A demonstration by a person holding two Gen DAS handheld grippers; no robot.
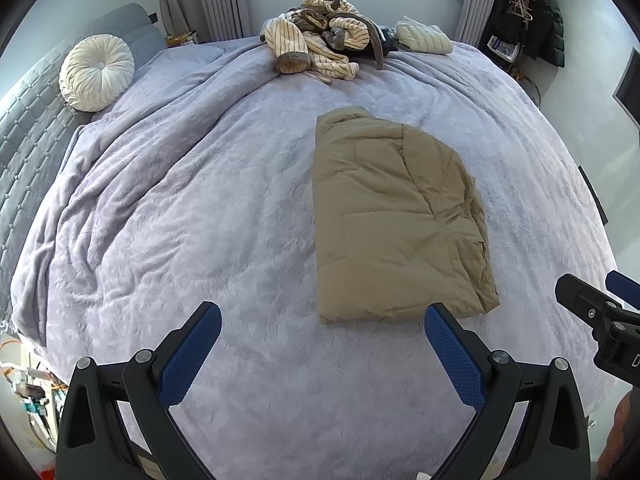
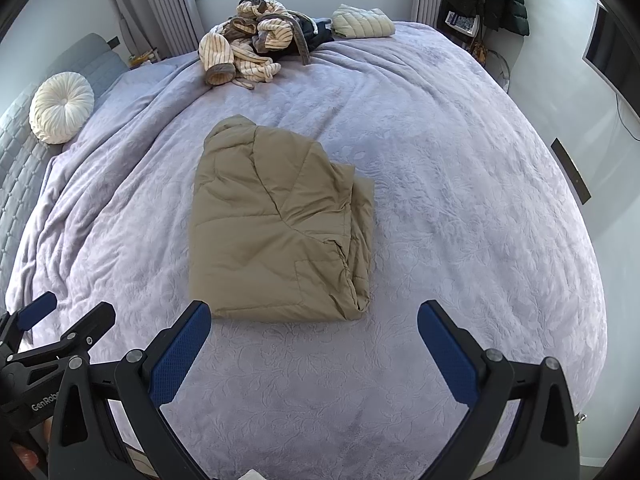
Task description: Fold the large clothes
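A tan padded jacket (image 1: 394, 216) lies folded into a compact block on the lilac bedspread (image 1: 200, 208). It also shows in the right wrist view (image 2: 276, 224). My left gripper (image 1: 322, 320) is open and empty, just short of the jacket's near edge. My right gripper (image 2: 314, 316) is open and empty, also at the jacket's near edge. The right gripper shows at the right edge of the left wrist view (image 1: 592, 304). The left gripper shows at the lower left of the right wrist view (image 2: 68, 316).
A heap of striped cream clothes (image 1: 320, 36) and a folded pale quilted garment (image 1: 424, 36) lie at the bed's far end. A round white cushion (image 1: 96, 72) leans on the grey headboard (image 1: 28, 132) at left. Dark coats (image 1: 532, 12) hang at the far right.
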